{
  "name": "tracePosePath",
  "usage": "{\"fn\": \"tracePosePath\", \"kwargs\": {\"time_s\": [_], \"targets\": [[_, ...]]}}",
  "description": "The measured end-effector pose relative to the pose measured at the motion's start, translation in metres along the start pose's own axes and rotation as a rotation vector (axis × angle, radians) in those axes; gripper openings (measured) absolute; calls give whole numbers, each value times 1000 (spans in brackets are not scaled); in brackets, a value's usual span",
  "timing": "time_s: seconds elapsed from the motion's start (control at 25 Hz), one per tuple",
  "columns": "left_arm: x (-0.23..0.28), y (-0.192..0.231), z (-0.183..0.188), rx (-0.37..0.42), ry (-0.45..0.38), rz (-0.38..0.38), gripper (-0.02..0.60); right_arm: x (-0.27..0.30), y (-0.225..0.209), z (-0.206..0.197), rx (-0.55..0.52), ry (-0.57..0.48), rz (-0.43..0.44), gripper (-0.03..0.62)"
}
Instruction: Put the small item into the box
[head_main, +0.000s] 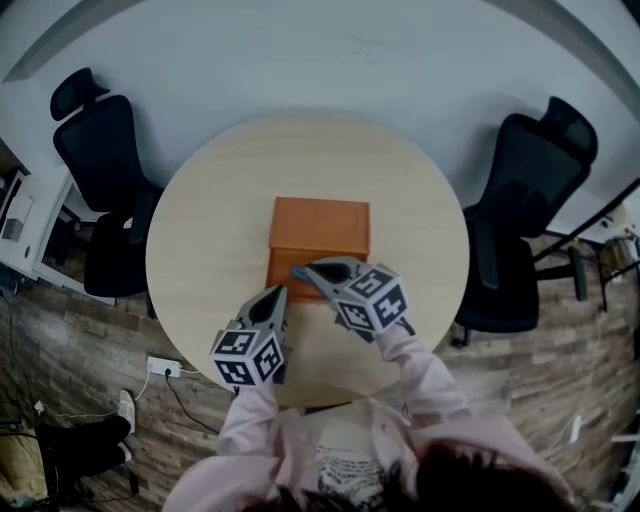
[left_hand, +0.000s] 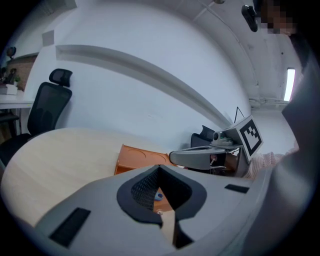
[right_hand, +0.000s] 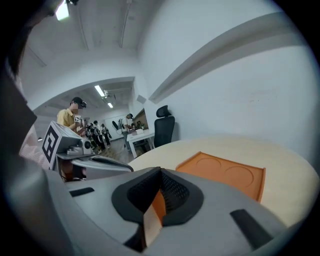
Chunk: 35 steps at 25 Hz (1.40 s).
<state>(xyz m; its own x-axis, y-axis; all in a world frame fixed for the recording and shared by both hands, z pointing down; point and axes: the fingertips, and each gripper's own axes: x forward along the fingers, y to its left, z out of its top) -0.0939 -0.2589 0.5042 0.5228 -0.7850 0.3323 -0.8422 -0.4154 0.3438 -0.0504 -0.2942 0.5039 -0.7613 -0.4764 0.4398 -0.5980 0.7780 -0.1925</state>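
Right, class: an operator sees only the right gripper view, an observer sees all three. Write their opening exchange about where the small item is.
Operator: I see the flat orange box with two round hollows, but no small item. Where is it?
Observer: The head view shows a small blue-and-white item at the tip of your right tool, by the box's near side.
Operator: Am I holding it?
Observer: Seemingly not; the left gripper view shows it lying lower than your shut tool's tip.
Operator: And the left tool?
Observer: Shut on nothing, its tip by the box's near-left corner, over the round pale wooden table.
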Motion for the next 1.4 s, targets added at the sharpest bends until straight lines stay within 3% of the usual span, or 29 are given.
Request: {"fn": "tracePosePath", "kwargs": {"time_s": [0.48, 1.04, 1.4], "targets": [[-14, -20, 27, 81, -90, -29, 15, -32, 16, 32, 116, -190, 81, 0], [-22, -26, 40, 150, -121, -33, 15, -44, 36, 40, -4, -249, 129, -3], [-27, -32, 45, 191, -137, -44, 15, -49, 40, 42, -9, -278, 134, -3]]}}
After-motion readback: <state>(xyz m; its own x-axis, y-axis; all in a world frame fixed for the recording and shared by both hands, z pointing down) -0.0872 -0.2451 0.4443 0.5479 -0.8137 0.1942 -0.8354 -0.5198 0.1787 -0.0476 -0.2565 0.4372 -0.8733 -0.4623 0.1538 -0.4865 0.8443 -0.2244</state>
